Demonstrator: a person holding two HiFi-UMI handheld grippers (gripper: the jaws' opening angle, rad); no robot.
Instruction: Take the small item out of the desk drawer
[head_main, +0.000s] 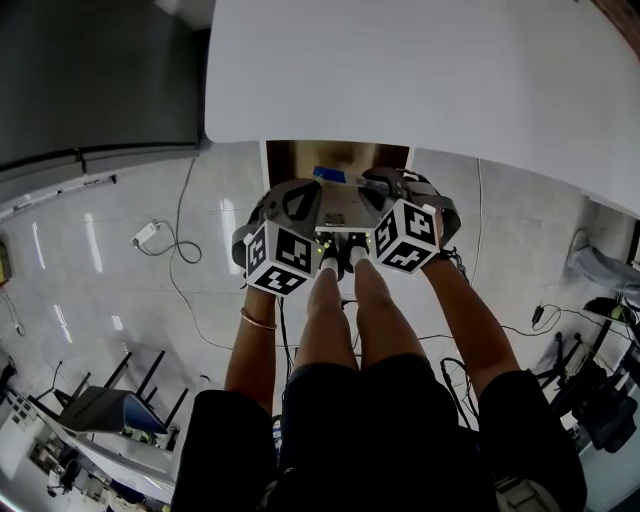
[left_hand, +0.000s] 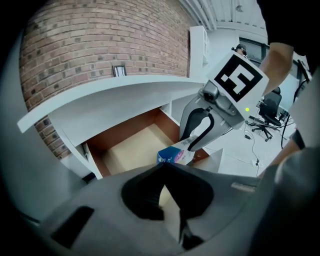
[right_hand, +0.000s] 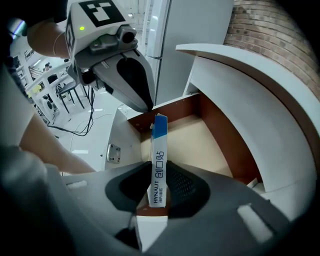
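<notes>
Right gripper (right_hand: 158, 172): grips slim white-and-blue cardboard box (right_hand: 159, 135) upright, likely for lifting clear.
Left gripper (left_hand: 164, 172): clenched empty, 11 o'clock of box.
Brown wooden drawer (right_hand: 200, 140): open.

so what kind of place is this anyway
Probably an office or lab workroom: a curved white desk with an open drawer, a wheeled office chair on a glossy tiled floor strewn with cables, and a brick wall behind.

White desk (head_main: 420, 70) with open wooden drawer (right_hand: 197, 137); cables (head_main: 180, 205) on glossy floor (head_main: 90, 290)
</notes>
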